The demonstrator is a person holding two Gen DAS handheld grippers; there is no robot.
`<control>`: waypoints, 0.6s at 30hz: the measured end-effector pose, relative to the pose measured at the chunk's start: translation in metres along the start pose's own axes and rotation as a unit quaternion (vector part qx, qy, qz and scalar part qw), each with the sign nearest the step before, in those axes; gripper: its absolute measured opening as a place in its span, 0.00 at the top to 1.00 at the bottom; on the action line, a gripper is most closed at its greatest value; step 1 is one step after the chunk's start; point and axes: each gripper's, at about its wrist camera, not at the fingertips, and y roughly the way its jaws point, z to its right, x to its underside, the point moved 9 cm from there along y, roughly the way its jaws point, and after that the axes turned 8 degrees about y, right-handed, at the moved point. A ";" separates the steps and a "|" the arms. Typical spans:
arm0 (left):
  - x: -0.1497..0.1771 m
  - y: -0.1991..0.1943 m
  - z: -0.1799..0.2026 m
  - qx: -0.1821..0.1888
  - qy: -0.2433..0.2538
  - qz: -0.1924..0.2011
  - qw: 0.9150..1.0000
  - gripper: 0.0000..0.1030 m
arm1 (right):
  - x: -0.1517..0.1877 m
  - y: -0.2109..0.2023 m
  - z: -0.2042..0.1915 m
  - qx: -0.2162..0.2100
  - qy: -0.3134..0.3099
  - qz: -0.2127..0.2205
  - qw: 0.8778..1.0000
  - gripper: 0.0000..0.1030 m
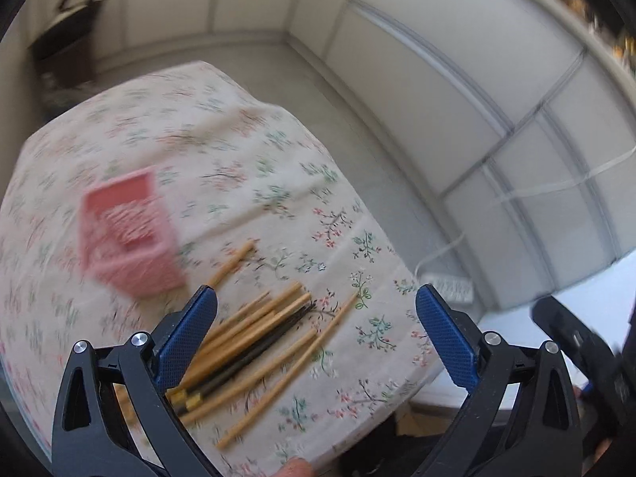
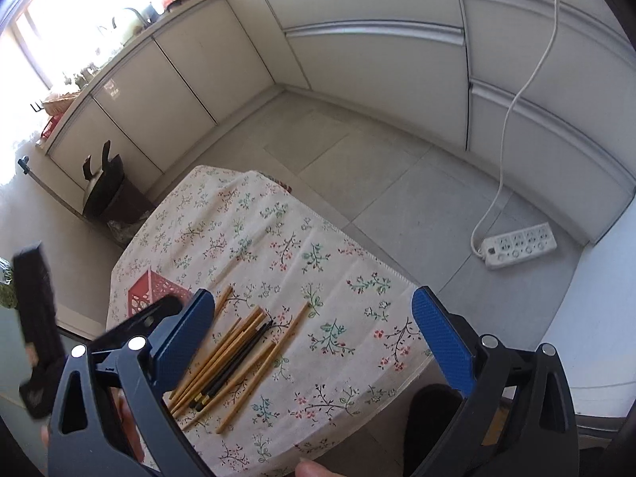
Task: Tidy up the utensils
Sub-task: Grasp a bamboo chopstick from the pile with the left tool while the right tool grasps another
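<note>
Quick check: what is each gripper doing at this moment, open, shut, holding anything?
Left gripper: open, holding nothing, above the chopsticks.
Right gripper: open, holding nothing.

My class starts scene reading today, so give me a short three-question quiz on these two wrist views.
1. True or false: the pink basket already holds the chopsticks.
2. Multiple choice: the jaws of the left gripper and right gripper are A) both open B) both shut C) one each.
3. Fill in: on the floor lies a white ____.

Key: 1 false, they lie on the tablecloth; 2 A; 3 power strip.
</note>
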 end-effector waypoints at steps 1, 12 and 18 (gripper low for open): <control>-0.004 0.011 0.002 -0.005 0.010 -0.018 1.000 0.07 | 0.002 0.005 0.004 -0.004 0.007 -0.015 1.000 0.06; 0.009 0.127 -0.048 -0.107 0.062 -0.203 0.971 0.47 | 0.018 0.040 0.014 -0.056 0.075 -0.132 0.987 0.06; 0.011 0.133 -0.059 -0.106 0.061 -0.205 0.971 0.61 | 0.024 0.046 0.009 -0.064 0.074 -0.158 0.983 0.06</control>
